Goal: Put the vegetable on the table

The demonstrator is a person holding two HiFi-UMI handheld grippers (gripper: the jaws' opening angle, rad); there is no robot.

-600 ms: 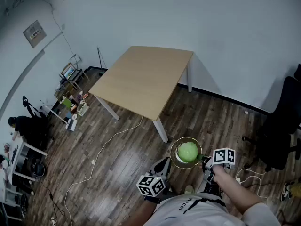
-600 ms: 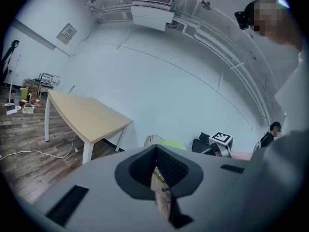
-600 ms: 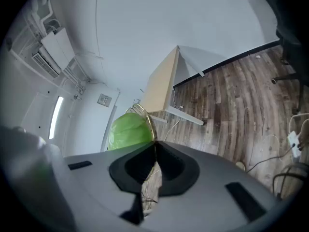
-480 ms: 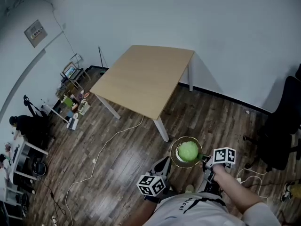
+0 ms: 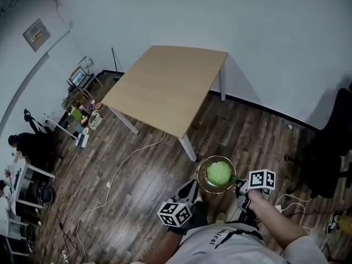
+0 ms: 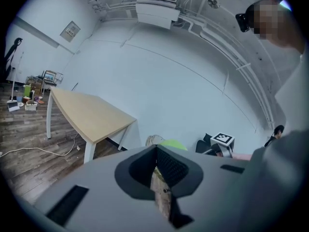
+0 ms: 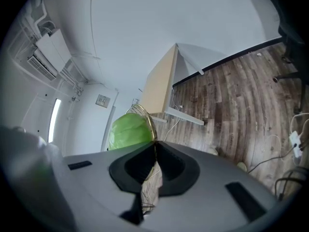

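We hold the gold wire basket (image 5: 204,183) by its rim with our right hand-held gripper (image 5: 238,181), squeezed tight on the wire. The green cabbage (image 5: 219,172) sits in the basket, up over the wood floor (image 5: 137,175). It is near the tabletop's (image 5: 165,87) near corner but not over it. Our left hand-held gripper (image 5: 190,191) is closed on nothing. Since a moment ago, the basket has only crept a bit closer to the tabletop. We think the carrying is not done yet.
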